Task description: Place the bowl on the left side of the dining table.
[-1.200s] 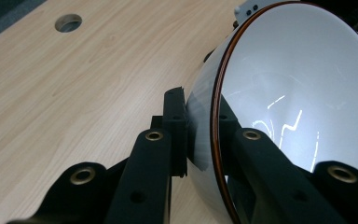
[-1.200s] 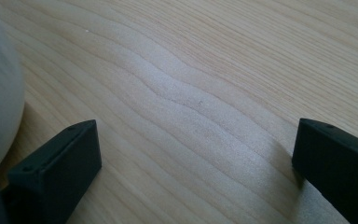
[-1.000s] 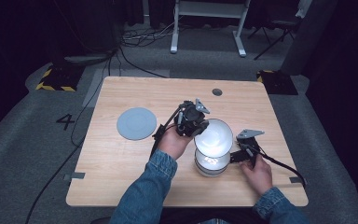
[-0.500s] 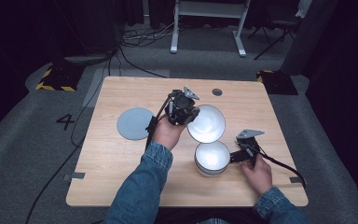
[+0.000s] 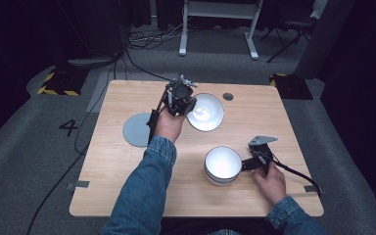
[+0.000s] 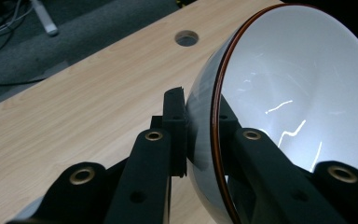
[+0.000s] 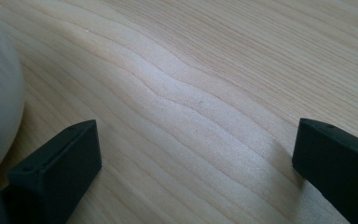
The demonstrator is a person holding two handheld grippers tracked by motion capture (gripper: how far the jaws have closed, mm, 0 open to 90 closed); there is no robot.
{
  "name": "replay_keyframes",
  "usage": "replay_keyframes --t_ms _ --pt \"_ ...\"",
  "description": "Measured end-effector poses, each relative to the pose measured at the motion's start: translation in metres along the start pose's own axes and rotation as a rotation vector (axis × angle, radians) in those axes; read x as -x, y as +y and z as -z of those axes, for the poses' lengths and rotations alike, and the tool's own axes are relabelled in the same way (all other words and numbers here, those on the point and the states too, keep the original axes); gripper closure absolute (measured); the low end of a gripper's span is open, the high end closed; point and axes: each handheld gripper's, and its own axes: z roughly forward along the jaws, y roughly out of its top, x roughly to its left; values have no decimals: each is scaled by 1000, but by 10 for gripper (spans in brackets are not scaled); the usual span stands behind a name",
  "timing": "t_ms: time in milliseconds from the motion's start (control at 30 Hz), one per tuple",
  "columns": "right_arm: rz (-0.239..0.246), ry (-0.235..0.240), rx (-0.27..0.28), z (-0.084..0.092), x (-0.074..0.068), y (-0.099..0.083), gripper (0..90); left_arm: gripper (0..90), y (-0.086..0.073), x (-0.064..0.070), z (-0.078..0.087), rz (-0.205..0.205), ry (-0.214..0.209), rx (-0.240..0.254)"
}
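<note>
Left gripper [image 5: 188,105]: held above the far middle of the bench [image 5: 127,196], its fingers [image 6: 175,121] pinched on the rim of a white bowl [image 5: 205,111].
Held bowl: tilted, its opening turned up and toward the right; one finger lies outside the wall, the other inside; a thin brown line runs around the rim in the left gripper view.
Second bowl [image 5: 223,165]: white, upright on the bench, near and right of centre, well apart from the held one.
Right gripper [image 5: 249,164]: low on the bench just right of the second bowl, its fingers [image 7: 60,158] spread wide with bare wood between them; the bowl's wall is just beside one finger, and whether they touch I cannot tell.
Grey disc [image 5: 139,129]: flat on the bench, left of the left hand [image 5: 169,125].
Round hole [image 5: 228,96]: in the bench top, far right of the held bowl.
</note>
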Motion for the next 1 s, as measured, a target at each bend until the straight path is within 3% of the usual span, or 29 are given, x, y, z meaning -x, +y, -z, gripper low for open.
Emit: replay_keyframes --t_ms 333,467,600,1000 --pt "1 0 -1 0 0 0 12 815 2 -28 2 92 49 5" --pt "-3 0 -1 0 0 0 12 814 -4 -41 4 144 81 -6" --pt "1 0 -1 0 0 0 11 814 -11 -55 6 194 83 -4" --pt "-6 1 -1 0 0 0 12 814 -36 -96 26 295 164 -21"
